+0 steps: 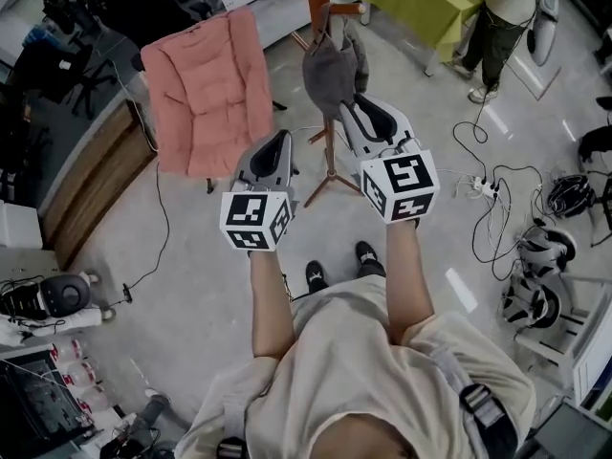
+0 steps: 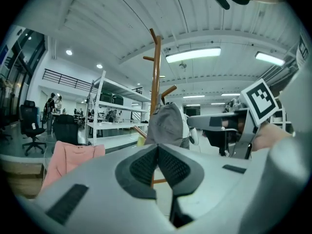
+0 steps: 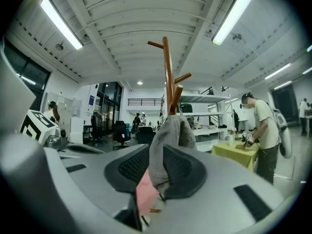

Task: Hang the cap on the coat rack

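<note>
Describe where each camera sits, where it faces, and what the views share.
Head view: on the head, steeply down onto forearms, left gripper, right gripper.
Left gripper view: rides the left gripper, faces the coat rack past shut jaws.
Right gripper view: rides the right gripper, jaws clamping the cap.
All views share cap and coat rack.

Soft grey cloth cap (image 1: 330, 73), smooth varnished wooden coat rack (image 3: 167, 72), matt grey plastic fingers (image 3: 229, 204), quilted pink fabric cushion (image 1: 206, 89).
</note>
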`<action>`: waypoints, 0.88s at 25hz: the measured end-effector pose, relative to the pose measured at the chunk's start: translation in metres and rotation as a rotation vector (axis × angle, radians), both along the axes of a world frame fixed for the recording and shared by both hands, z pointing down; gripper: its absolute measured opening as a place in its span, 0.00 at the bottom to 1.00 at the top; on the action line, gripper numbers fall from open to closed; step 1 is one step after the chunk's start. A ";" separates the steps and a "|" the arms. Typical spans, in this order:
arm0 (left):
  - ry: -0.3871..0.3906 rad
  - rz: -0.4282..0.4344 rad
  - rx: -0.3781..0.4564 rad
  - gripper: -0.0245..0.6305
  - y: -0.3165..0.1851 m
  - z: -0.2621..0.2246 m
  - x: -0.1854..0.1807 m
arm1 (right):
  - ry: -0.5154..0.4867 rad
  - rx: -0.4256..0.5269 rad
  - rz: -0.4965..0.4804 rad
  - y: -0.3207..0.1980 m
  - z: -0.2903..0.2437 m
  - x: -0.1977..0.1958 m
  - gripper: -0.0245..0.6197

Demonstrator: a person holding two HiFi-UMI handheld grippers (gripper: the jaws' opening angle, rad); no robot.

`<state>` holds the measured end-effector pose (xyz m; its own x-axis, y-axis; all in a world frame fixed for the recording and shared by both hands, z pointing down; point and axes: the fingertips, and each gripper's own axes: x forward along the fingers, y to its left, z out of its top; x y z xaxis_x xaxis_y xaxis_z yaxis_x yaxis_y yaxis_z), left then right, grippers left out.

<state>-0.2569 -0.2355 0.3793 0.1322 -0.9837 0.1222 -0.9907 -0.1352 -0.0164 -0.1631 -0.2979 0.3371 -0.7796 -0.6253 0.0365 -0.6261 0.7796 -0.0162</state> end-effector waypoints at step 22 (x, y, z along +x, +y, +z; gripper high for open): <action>0.044 0.164 -0.070 0.05 0.052 0.057 -0.012 | 0.067 -0.097 0.172 0.077 0.074 0.003 0.18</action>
<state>-0.2693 -0.1835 0.4366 0.2971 -0.9377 0.1802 -0.9547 -0.2945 0.0421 -0.1606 -0.2207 0.4107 -0.6551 -0.7403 0.1513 -0.7523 0.6575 -0.0403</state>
